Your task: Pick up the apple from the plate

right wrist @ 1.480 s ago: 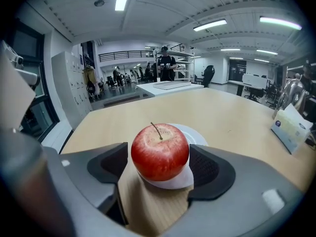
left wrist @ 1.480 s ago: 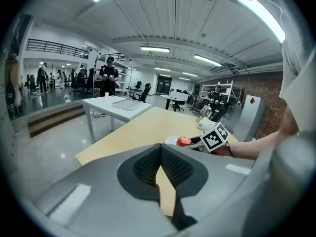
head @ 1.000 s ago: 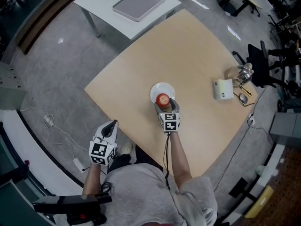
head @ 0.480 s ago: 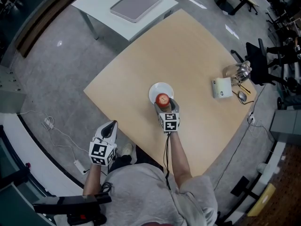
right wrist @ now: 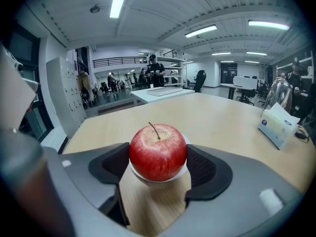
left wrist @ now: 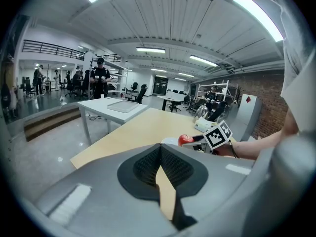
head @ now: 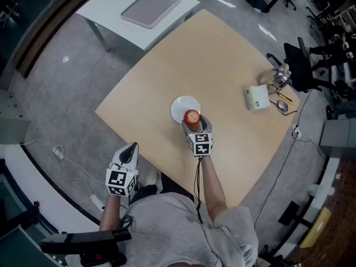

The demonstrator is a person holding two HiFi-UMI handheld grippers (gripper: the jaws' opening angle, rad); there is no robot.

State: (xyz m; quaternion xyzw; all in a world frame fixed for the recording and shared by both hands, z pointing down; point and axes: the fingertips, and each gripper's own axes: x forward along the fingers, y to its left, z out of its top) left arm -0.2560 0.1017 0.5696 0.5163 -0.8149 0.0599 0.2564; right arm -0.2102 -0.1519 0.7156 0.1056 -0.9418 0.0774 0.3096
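Note:
A red apple (right wrist: 158, 152) with a short stem sits between the pads of my right gripper (right wrist: 158, 156), which is shut on it. The white plate (right wrist: 183, 141) shows just behind and under the apple. From the head view, the apple (head: 192, 117) is over the near right rim of the plate (head: 181, 108) on the wooden table (head: 222, 54), with the right gripper (head: 192, 119) around it. My left gripper (head: 130, 148) hangs off the table's near left edge, shut and empty. In the left gripper view its jaws (left wrist: 161, 149) meet at the tip, and the apple (left wrist: 186, 140) shows beyond.
A tissue box (head: 256, 98) and a glass jug (head: 276, 78) stand at the table's right side. A white side table with a grey tray (head: 150, 7) is at the far left. Office chairs (head: 300, 65) and floor cables (head: 61, 149) surround the table.
The plate has shifted a little up and left in the view, so the gripped apple now lies nearer its near right rim. The left gripper has stayed put.

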